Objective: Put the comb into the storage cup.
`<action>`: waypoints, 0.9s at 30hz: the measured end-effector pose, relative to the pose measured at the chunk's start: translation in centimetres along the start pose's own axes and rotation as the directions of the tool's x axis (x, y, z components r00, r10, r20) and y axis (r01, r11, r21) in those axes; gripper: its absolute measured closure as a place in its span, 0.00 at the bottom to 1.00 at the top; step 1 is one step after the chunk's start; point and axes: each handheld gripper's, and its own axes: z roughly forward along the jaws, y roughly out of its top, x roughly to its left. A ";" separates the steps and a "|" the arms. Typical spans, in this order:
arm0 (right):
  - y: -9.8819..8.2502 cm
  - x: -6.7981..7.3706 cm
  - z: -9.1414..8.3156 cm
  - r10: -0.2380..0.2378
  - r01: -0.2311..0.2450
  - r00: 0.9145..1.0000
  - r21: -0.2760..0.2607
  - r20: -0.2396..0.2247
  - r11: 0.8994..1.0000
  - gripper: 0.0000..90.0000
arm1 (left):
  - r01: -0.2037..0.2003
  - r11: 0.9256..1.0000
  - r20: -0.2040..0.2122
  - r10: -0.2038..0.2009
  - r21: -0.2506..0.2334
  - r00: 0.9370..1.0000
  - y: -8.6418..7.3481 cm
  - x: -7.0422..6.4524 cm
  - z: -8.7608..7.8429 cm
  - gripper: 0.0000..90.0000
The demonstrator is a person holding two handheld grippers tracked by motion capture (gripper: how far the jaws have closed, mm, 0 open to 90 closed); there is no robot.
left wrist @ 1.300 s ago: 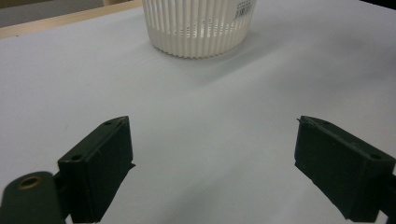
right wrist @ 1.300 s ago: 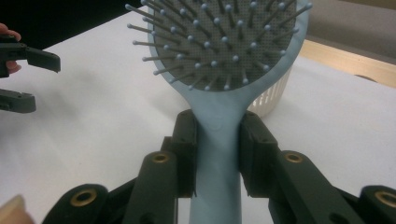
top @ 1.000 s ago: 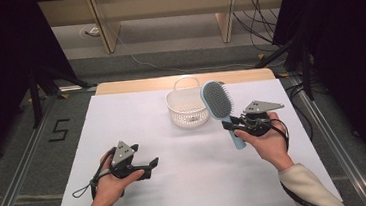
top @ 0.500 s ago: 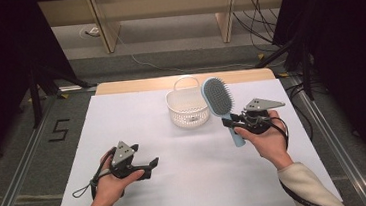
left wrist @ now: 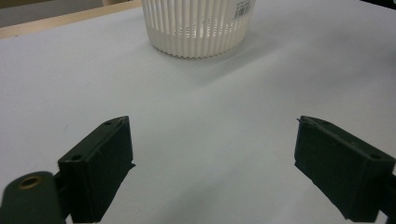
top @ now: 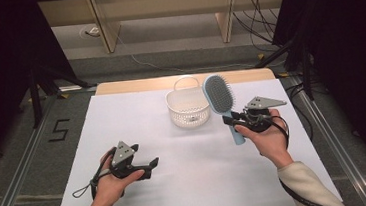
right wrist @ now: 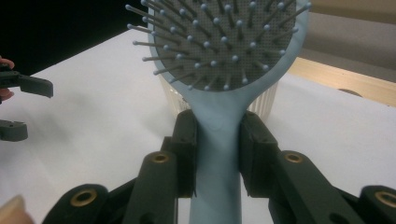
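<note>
A light blue hairbrush [top: 221, 99] with a grey bristle pad is held up above the white table by its handle, its head tilted toward the basket. My right gripper [top: 231, 120] is shut on the hairbrush [right wrist: 219, 70] at the neck of the handle, both pads pressing on it. A white slatted plastic basket [top: 187, 108] with a handle stands upright at the table's far middle, just left of the brush head; the same basket [left wrist: 198, 25] stands ahead of my left gripper. My left gripper [top: 152, 168] rests low at the near left, open, with nothing between its jaws [left wrist: 210, 168].
The white table top [top: 198, 182] lies bare between the two hands. A wooden strip [top: 134, 86] runs along the far edge. Metal rails [top: 23, 162] flank the table, with black stands and cables at the back.
</note>
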 end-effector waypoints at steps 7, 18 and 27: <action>0.1 0.0 0.0 0.001 -0.001 1.000 -0.006 0.002 1.000 0.79 | 0.000 1.000 0.000 0.000 0.000 1.000 0.0 0.0 0.0 0.12; 0.2 -0.1 0.1 0.000 0.000 1.000 -0.014 0.006 1.000 0.79 | 0.000 1.000 0.001 0.000 0.001 1.000 0.0 0.0 0.0 0.12; 0.4 0.0 0.2 0.002 -0.002 1.000 -0.023 0.010 1.000 0.79 | 0.001 1.000 0.001 -0.001 0.002 1.000 0.0 0.0 0.1 0.12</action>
